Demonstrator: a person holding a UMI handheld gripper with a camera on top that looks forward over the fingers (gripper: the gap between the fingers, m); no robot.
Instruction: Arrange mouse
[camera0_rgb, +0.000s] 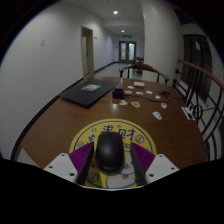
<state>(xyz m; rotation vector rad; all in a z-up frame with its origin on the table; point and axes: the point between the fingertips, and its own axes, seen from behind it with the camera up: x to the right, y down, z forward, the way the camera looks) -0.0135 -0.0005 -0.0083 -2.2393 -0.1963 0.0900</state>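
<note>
A black computer mouse (108, 151) sits between my gripper's (109, 160) two fingers, with the purple pads (84, 158) touching its left and right sides. The gripper is shut on the mouse. Under and around the mouse lies a round yellow mouse mat (86, 134) with a cartoon print, on the near part of the brown wooden table (60, 118). I cannot tell whether the mouse rests on the mat or hangs just above it.
A dark flat laptop (88, 93) lies on the table's far left. Several small white and dark items (148, 96) are scattered at the far right, one white piece (157, 115) nearer. A chair (143, 70) stands beyond the table; a railing (196, 90) runs at right.
</note>
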